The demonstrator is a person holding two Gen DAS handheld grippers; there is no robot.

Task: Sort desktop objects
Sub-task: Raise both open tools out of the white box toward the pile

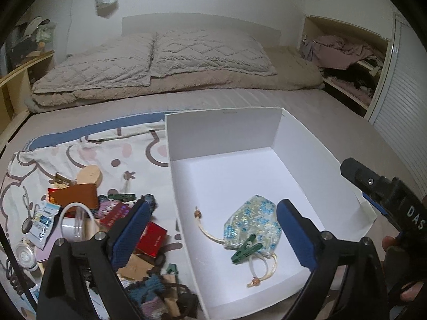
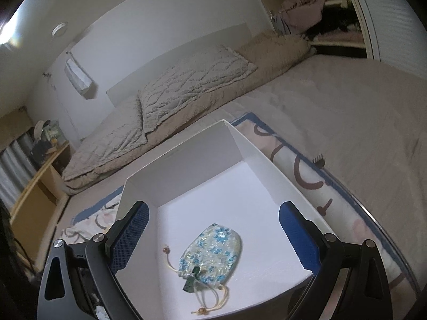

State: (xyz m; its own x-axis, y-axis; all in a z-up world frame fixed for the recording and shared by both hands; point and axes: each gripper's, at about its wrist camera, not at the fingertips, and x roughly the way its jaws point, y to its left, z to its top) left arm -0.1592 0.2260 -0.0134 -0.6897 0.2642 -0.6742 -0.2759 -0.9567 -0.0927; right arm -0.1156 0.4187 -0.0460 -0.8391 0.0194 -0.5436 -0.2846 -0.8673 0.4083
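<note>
Over the near left corner of the white box (image 1: 315,160) your left tongs (image 1: 210,233) hang with fingers wide apart and nothing between them; the left finger sits above the clutter, the right finger above the box floor. Your right tongs (image 2: 213,236) are also spread apart and empty, tilted and aimed down into the same box from its near right side; in the left wrist view that tool shows as a black body (image 1: 384,194) past the right wall.

Inside the box, toward the near side, lies a flowered drawstring pouch (image 1: 253,221), cords trailing toward the near wall, with a green clothespin (image 1: 246,249) lying across its gathered neck. The far part of the box floor is bare, and the tall far wall stands upright.

Left of the box, on a patterned cloth (image 1: 88,146) spread over the bed (image 1: 240,98), sits the pile of unsorted things: a red packet (image 1: 152,240), a brown leather piece (image 1: 76,194), a wooden piece (image 1: 89,174), another green clothespin (image 1: 121,196) and a knitted item (image 1: 150,286). The pile lies just beside the box's left wall.
</note>
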